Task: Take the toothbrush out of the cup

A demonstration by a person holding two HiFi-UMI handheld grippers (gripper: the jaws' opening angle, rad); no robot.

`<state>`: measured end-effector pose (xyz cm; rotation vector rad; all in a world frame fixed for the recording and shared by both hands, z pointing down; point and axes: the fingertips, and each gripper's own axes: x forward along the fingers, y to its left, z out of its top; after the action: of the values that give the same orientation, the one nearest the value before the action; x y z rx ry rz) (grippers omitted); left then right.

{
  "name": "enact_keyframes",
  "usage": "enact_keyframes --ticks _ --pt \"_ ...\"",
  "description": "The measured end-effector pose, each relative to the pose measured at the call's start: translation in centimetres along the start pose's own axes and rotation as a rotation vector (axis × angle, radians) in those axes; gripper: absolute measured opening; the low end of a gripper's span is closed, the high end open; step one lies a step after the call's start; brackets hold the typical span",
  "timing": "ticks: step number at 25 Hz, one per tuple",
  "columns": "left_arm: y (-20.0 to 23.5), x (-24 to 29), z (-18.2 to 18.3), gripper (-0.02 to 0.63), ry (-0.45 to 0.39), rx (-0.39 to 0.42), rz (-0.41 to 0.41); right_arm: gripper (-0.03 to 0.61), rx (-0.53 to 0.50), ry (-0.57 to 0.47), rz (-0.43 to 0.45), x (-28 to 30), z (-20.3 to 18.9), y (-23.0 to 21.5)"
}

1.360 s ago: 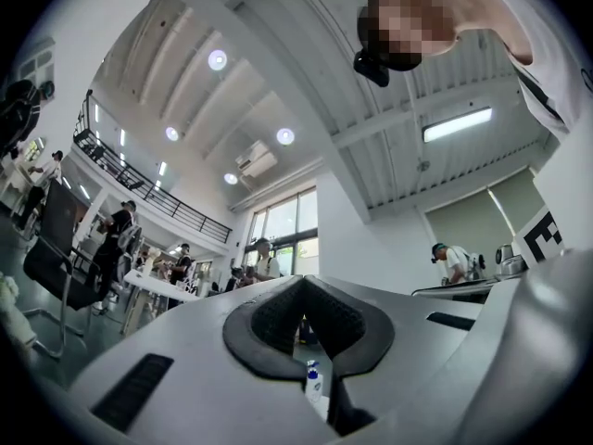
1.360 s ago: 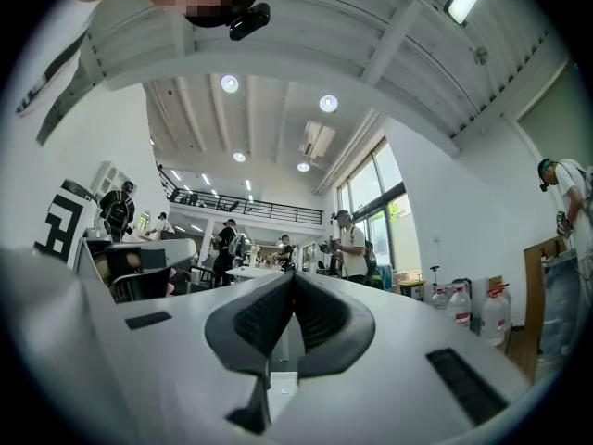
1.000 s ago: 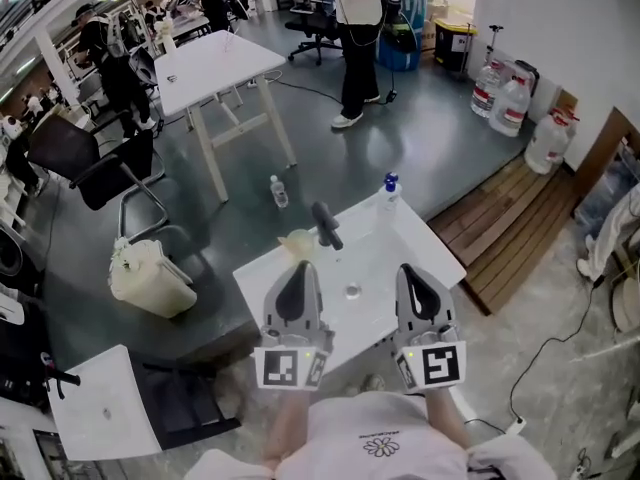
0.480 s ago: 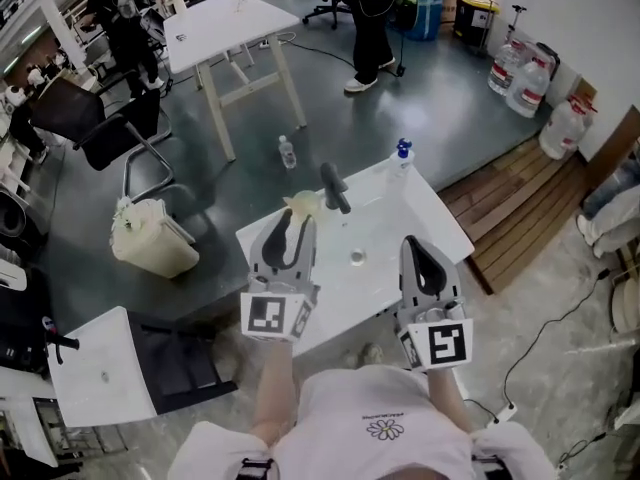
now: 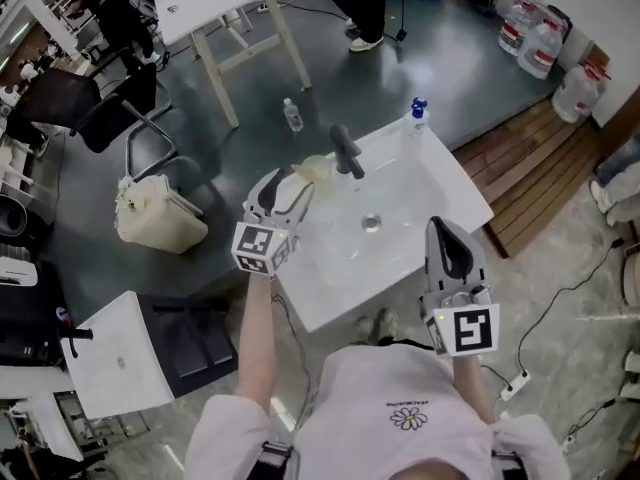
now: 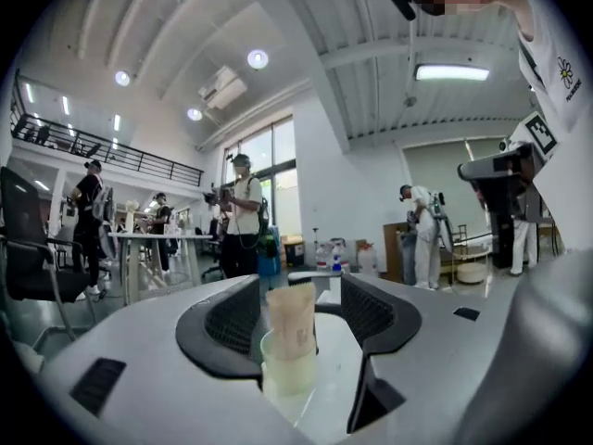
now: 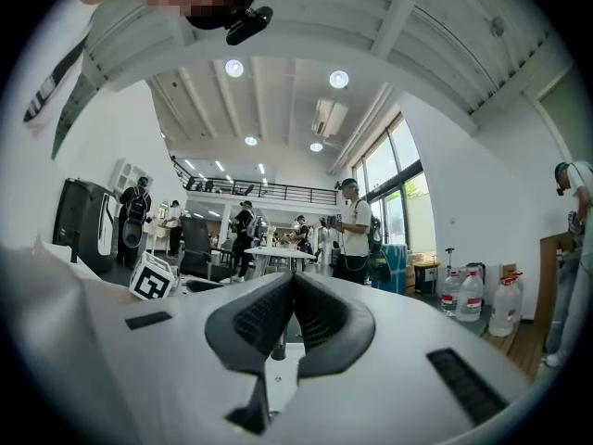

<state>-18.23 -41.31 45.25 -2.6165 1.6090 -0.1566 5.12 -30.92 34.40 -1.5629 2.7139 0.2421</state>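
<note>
A pale cup [image 5: 314, 169] stands on the sink's far left corner beside the black faucet [image 5: 346, 150]. In the left gripper view the cup [image 6: 287, 376] holds a cream, flat-topped upright item [image 6: 293, 318]; I cannot tell that it is a toothbrush. My left gripper [image 5: 290, 182] is level with the cup. Its jaws have just been opening and now stand wide on either side of the cup [image 6: 296, 297], not pressing on it. My right gripper [image 5: 447, 232] hangs at the sink's near right edge, jaws shut and empty [image 7: 292, 284].
The white sink [image 5: 440, 183] has a drain [image 5: 371, 223] in its middle and a blue-capped bottle [image 5: 417, 114] on its far corner. A pale bag [image 5: 160, 224], a chair [image 5: 120, 118] and a white table [image 5: 120, 363] stand on the floor at left. Water jugs [image 5: 545, 43] sit far right.
My left gripper has moved down and forward to the left, up to the cup, and its jaws went from shut to wide open. The right gripper stayed near the sink's front.
</note>
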Motion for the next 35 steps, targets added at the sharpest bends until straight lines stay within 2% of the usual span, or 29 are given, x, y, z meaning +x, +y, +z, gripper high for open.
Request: enact_keyframes --ticks 5,12,14,17,23,28,31,35 --pt "1.7 2.4 -4.5 0.262 0.14 -0.046 -0.105 0.012 -0.018 0.044 -0.012 -0.3 -0.8 -0.4" --pt "1.9 4.2 -6.7 0.256 0.255 0.055 -0.168 0.012 -0.022 0.091 -0.014 -0.3 -1.5 0.0" --pt "1.8 4.5 -6.7 0.237 0.265 0.075 -0.182 0.012 -0.02 0.079 -0.004 -0.1 -1.4 0.3" --pt "1.7 4.8 -6.8 0.157 0.285 0.085 -0.192 0.012 -0.013 0.072 0.001 0.0 -1.3 0.6" --pt "1.7 5.7 -6.7 0.088 0.286 0.087 -0.183 0.012 -0.012 0.076 -0.01 0.0 -1.7 0.5" --pt "1.5 5.8 -5.5 0.067 0.254 0.039 -0.184 0.012 -0.011 0.119 -0.042 -0.2 -2.5 0.0" --pt "1.4 6.0 -3.4 0.066 0.222 0.048 -0.177 0.012 -0.007 0.139 -0.065 -0.2 -2.3 -0.6" --pt "1.7 6.1 1.2 0.064 0.163 0.092 -0.152 0.012 0.007 0.106 -0.061 -0.2 -1.7 -0.4"
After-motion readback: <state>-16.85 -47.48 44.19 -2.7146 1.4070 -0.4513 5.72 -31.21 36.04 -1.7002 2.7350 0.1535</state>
